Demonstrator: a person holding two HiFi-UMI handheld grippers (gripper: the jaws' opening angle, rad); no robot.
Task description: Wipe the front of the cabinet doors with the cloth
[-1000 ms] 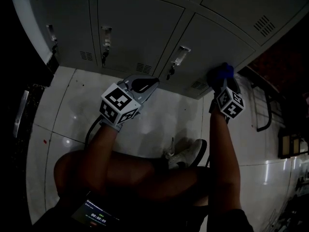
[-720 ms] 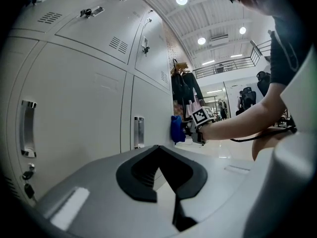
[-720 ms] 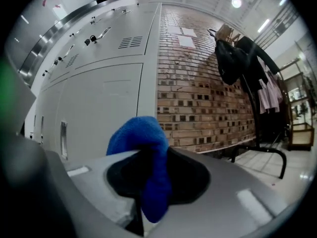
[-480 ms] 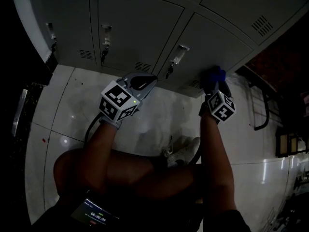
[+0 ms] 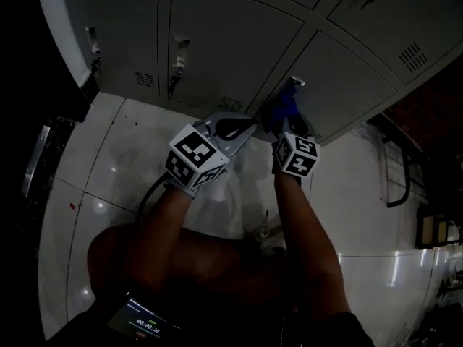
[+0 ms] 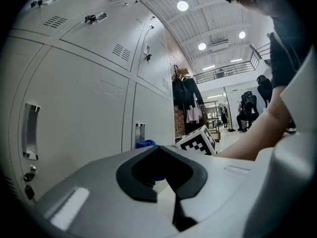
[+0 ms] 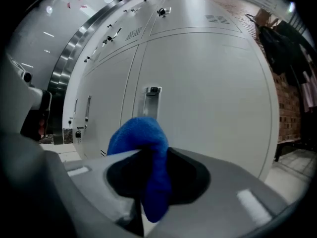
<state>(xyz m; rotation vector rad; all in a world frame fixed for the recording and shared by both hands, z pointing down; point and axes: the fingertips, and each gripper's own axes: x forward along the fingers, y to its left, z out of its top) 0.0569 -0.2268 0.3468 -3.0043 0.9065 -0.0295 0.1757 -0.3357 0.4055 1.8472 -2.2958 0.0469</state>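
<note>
Right gripper view is showing the right tool (image 7: pixel 148 185) clamping a blue cloth (image 7: pixel 143 143) between its jaws. The cloth's long axis is running along the tool's line: a narrow tail is hanging down in the gap near the camera, and the bunched, rounded end is pointing forward at the grey cabinet doors (image 7: pixel 208 93), covering the foot of a metal handle (image 7: pixel 152 99). From the head view, the right tool (image 5: pixel 284 126) is reaching toward the bottom row of doors (image 5: pixel 217 42), and the cloth (image 5: pixel 283 107) is sticking out of it toward a door, just beside that door's handle (image 5: pixel 294 84); it is looking pressed to the door front, though contact is hard to confirm in the dim light. The left tool (image 5: pixel 228 127) is hovering just beside the right one, apart from the doors, above the white tiled floor (image 5: pixel 108 157). In the left gripper view the left tool (image 6: pixel 161 175) is holding its jaws together with nothing between them.
</note>
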